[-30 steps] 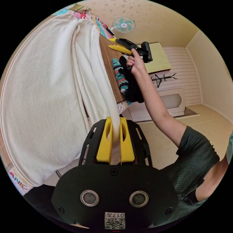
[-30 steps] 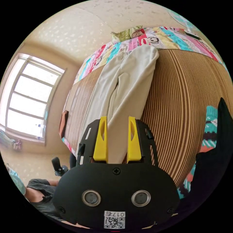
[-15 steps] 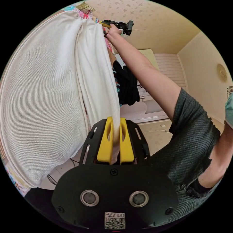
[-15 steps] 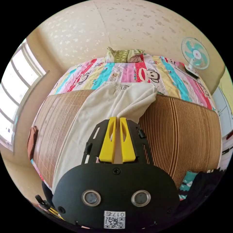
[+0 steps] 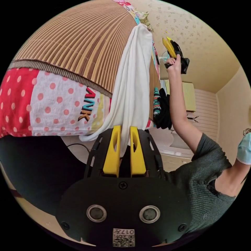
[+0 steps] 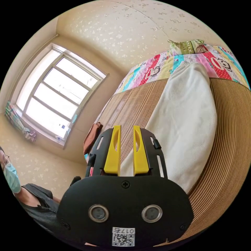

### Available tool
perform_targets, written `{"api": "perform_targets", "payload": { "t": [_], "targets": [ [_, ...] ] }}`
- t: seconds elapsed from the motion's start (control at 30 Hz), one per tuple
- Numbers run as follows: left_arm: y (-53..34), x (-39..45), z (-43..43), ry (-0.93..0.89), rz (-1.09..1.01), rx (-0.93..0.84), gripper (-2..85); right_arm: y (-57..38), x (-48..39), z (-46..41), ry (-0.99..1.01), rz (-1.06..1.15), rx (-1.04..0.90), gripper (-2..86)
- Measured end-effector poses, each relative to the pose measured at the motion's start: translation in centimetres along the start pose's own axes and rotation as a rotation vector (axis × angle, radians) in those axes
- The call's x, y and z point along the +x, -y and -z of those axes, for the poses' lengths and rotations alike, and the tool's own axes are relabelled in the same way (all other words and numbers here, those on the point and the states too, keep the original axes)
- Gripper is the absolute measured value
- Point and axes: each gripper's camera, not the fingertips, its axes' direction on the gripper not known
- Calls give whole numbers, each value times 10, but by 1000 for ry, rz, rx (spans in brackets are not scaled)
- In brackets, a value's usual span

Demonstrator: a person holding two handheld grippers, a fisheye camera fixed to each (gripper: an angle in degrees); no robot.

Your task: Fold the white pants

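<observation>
The white pants [image 5: 133,78] lie lengthwise on the bamboo mat [image 5: 78,44], one leg laid over the other, with the cuff end hanging over the bed's edge. My left gripper [image 5: 125,128] is below that edge, shut on the hanging cuff end. In the right gripper view the pants [image 6: 188,117] form one long band on the mat [image 6: 230,146], waist at the far end. My right gripper [image 6: 127,128] is open, with nothing between its jaws, above the near left side of the pants. The left gripper view shows the right gripper [image 5: 170,47] raised in a hand.
A patterned quilt [image 5: 39,104] covers the bed beneath the mat, and a pillow [image 6: 185,47] lies at the far end. Dark clothes [image 5: 162,109] hang at the bed's corner. A window [image 6: 55,94] is on the wall. The person [image 5: 206,167] stands beside the bed.
My right gripper let go of the pants' waist, opened and drew back. The pants now lie leg over leg. My left gripper dropped below the bed's edge with the cuff.
</observation>
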Motion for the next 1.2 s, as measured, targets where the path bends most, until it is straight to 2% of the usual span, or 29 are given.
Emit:
{"api": "perform_targets", "payload": {
  "t": [0.13,0.3,0.33,0.4,0.47,0.53,0.6,0.8,0.93,1.03,1.1,1.2],
  "targets": [
    [5,13,-2,71,-76,0,74,-163,-4,43,-110,-87,-94,91],
    [23,24,-20,35,-120,-137,39,-324,-29,91,-340,-216,-89,97],
    [23,29,-18,-1,-158,-151,37,-351,-32,101,-331,-259,-93,97],
    [16,40,5,-294,-284,-122,35,-380,-34,115,-283,-311,-89,95],
    [12,26,17,-386,-231,-76,34,-404,-38,128,-219,-331,-67,93],
    [7,12,19,-213,-108,-71,39,-413,-39,128,-213,-332,-91,92],
    [0,11,10,83,-4,-78,49,-416,-40,121,-193,-328,-127,93],
    [-18,51,-10,290,-67,-31,56,-424,-43,80,-56,-312,-221,92],
    [-24,66,-17,358,-69,6,63,-436,-26,73,32,-425,-181,72],
    [-27,70,-19,274,-69,36,43,-438,-21,80,56,-441,-224,44],
    [-33,80,-14,38,-196,9,32,-436,-27,92,122,-409,-238,36],
    [-45,76,4,-224,-267,50,25,-438,-42,130,334,-295,-135,29]
  ]
}}
